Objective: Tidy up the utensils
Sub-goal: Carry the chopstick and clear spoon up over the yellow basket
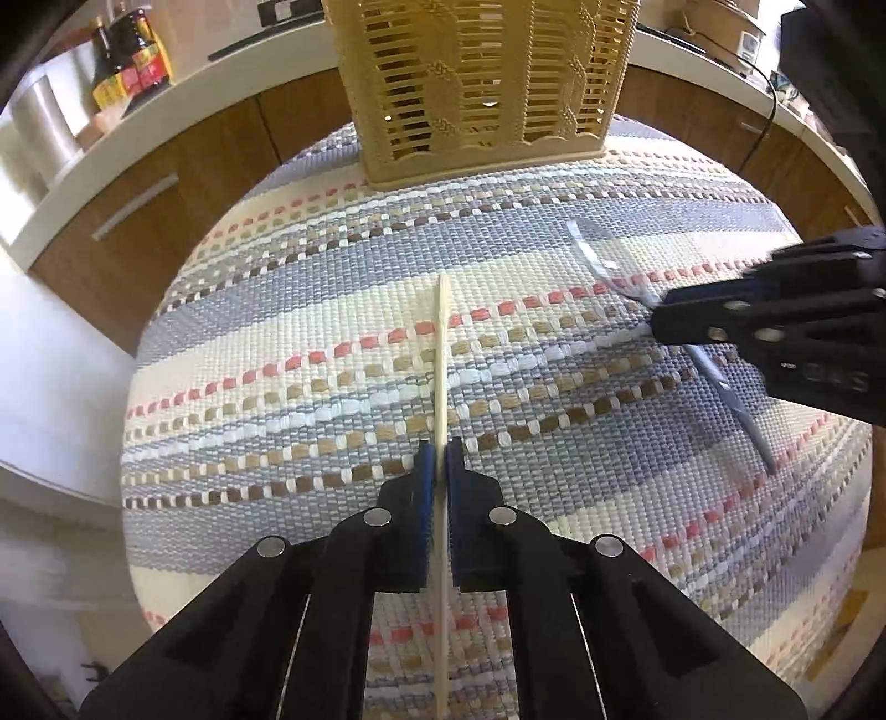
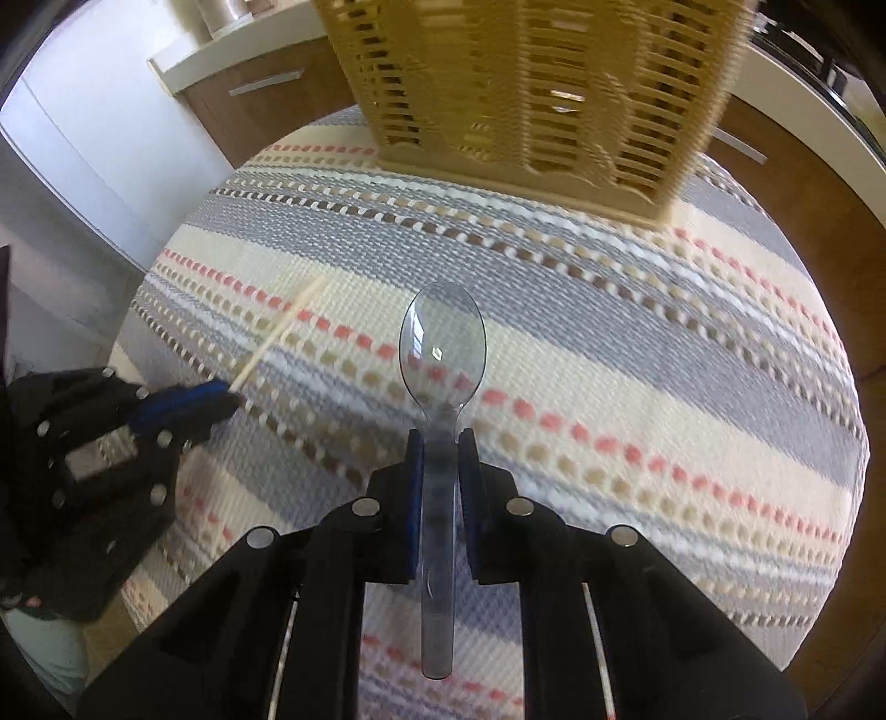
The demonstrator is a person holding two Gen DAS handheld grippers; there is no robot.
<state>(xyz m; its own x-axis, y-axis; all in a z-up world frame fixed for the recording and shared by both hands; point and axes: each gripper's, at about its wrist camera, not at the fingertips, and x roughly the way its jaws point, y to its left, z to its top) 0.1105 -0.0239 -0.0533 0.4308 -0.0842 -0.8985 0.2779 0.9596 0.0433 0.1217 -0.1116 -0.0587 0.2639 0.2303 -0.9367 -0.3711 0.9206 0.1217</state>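
Note:
My left gripper (image 1: 440,462) is shut on a pale wooden chopstick (image 1: 442,354) that points forward toward the basket. My right gripper (image 2: 441,443) is shut on the handle of a clear grey plastic spoon (image 2: 443,343), bowl forward. A tan slatted utensil basket (image 1: 479,83) stands upright at the far edge of the striped woven mat (image 1: 332,310); it also shows in the right wrist view (image 2: 531,88). The right gripper (image 1: 659,315) and the spoon (image 1: 601,252) show at the right of the left wrist view. The left gripper (image 2: 235,396) and the chopstick (image 2: 282,332) show at the left of the right wrist view.
The mat (image 2: 664,360) covers a small table. Behind it run wooden cabinets (image 1: 166,205) under a white counter (image 1: 83,160) with sauce bottles (image 1: 130,61) and steel canisters (image 1: 39,122). Cables and small items (image 1: 742,39) lie at the back right.

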